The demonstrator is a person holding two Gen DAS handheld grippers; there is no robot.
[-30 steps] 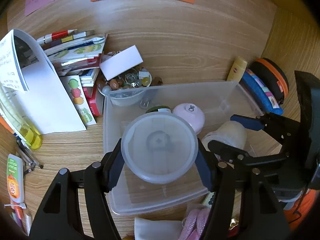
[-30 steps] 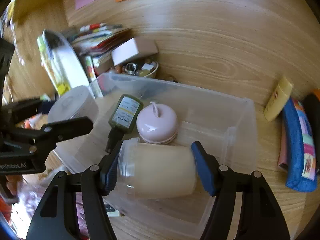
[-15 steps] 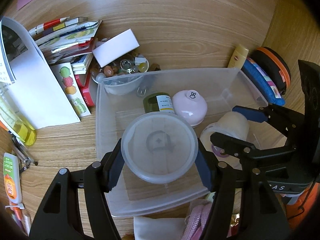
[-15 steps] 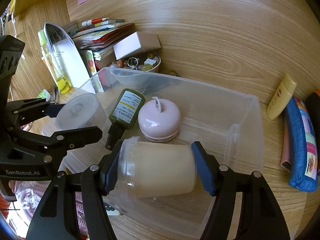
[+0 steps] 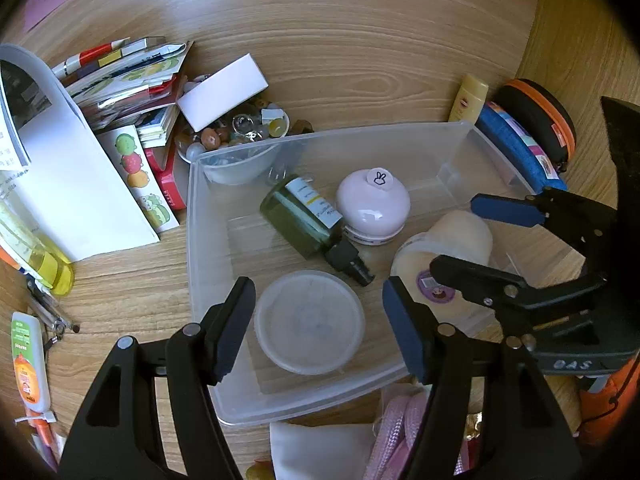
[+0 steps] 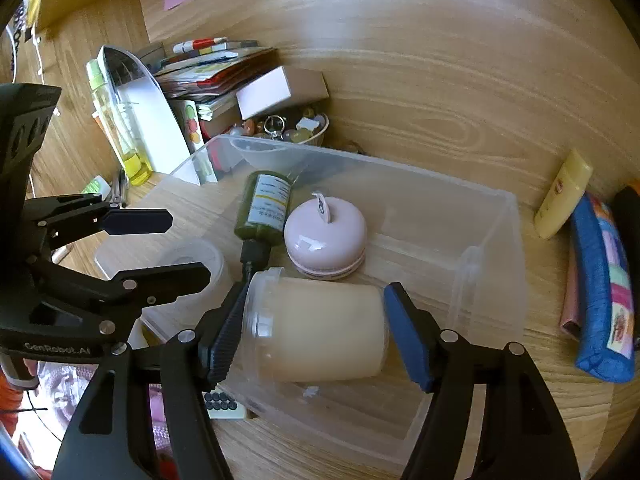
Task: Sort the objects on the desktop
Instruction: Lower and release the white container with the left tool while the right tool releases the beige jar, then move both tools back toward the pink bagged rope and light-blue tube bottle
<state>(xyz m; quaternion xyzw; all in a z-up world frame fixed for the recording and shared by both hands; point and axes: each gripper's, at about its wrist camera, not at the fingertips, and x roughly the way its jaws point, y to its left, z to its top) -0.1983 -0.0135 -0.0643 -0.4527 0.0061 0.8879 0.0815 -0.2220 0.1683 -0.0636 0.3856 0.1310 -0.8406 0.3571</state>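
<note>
A clear plastic bin (image 5: 192, 240) (image 6: 516, 240) sits on the wooden desk. Inside lie a dark green bottle (image 5: 304, 220) (image 6: 264, 208), a pink round case (image 5: 372, 208) (image 6: 326, 236), a round translucent tub (image 5: 310, 322) (image 6: 192, 260) and a cream jar (image 5: 444, 256) (image 6: 316, 328) on its side. My left gripper (image 5: 320, 332) (image 6: 160, 246) is open above the tub, which rests on the bin floor. My right gripper (image 6: 316, 336) (image 5: 480, 236) has opened; its blue pad stands just off the cream jar's base, and the jar lies in the bin.
Left of the bin are stacked books (image 5: 132, 80), a white box (image 5: 222, 96), a bowl of trinkets (image 5: 236, 132), a yellow bottle (image 5: 36, 256) and a tube (image 5: 28, 360). Right of it lie a yellow tube (image 5: 468, 98) (image 6: 564, 194) and a blue pouch (image 5: 516, 140) (image 6: 604, 292).
My left gripper opened and let the round tub drop onto the bin floor. My right gripper lowered the cream jar into the bin and widened off it.
</note>
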